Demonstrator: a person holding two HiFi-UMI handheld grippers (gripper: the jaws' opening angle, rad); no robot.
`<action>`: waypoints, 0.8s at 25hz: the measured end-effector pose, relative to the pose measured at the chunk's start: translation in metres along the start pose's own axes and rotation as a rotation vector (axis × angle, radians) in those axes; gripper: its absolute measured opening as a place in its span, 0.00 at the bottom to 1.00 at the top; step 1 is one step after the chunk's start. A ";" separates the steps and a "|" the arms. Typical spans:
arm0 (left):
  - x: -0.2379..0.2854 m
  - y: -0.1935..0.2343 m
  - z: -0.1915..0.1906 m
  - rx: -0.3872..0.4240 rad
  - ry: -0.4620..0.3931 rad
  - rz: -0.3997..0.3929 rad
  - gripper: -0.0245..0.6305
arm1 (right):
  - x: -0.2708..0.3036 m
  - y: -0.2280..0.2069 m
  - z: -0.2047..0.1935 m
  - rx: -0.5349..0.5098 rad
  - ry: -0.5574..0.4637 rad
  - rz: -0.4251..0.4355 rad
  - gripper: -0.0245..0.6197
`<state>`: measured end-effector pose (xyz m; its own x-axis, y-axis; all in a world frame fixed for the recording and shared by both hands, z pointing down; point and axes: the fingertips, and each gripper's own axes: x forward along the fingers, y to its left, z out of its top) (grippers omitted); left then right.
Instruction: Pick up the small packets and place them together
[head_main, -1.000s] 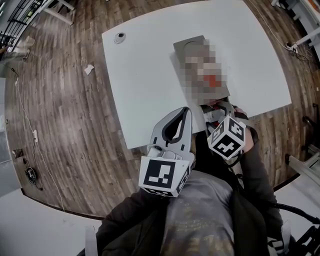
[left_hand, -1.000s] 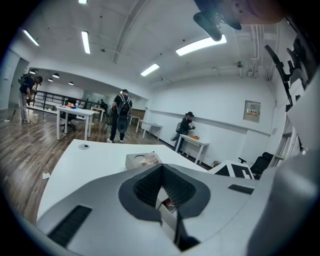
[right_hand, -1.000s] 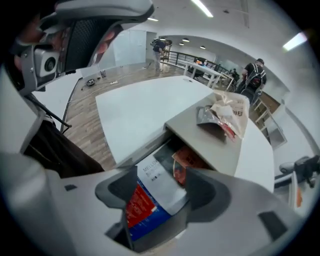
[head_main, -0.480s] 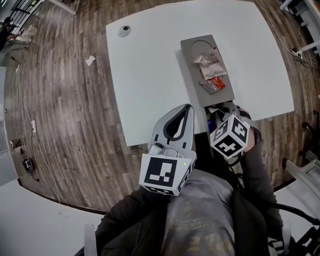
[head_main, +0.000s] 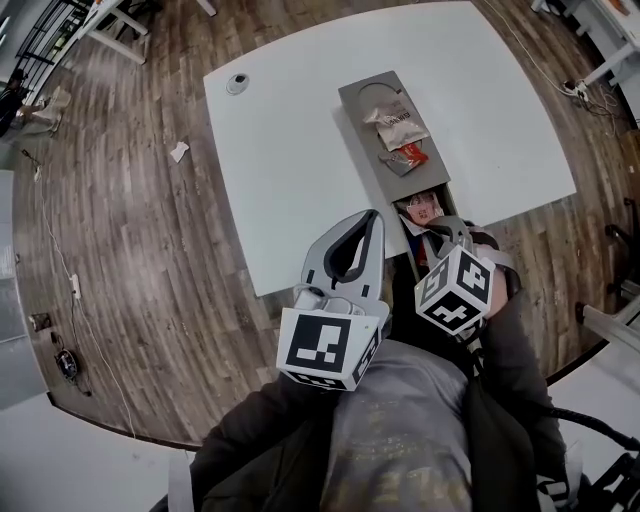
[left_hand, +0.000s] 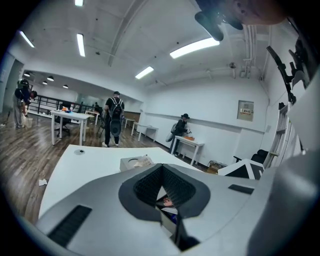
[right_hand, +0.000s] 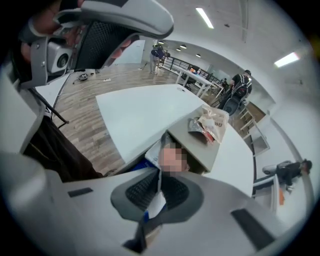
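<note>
Now pinching a white-and-blue packet (right_hand: 154, 201) in the right claw (right_hand: 160, 174) at the near end of the grey tray (head_main: 352, 100), with the left claw (head_main: 369, 220) closed, empty

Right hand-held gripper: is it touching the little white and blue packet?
Touching. In the right gripper view, the right hand-held gripper has its jaws shut on the white and blue packet, pinching it between the ribbed pads.
</note>
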<state>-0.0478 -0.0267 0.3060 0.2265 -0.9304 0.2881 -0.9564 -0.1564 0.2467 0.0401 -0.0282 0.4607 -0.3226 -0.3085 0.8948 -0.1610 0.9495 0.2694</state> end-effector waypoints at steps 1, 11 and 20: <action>-0.004 -0.004 0.001 0.009 -0.005 -0.008 0.04 | -0.004 0.003 -0.001 0.005 -0.004 -0.011 0.06; -0.032 -0.039 0.013 0.072 -0.059 -0.089 0.04 | -0.052 0.010 -0.006 0.059 -0.044 -0.125 0.06; -0.028 -0.035 0.008 0.063 -0.048 -0.072 0.04 | -0.052 0.004 0.005 0.051 -0.081 -0.121 0.06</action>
<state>-0.0222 0.0018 0.2815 0.2874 -0.9306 0.2267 -0.9479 -0.2425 0.2064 0.0519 -0.0082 0.4137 -0.3718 -0.4263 0.8246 -0.2501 0.9015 0.3533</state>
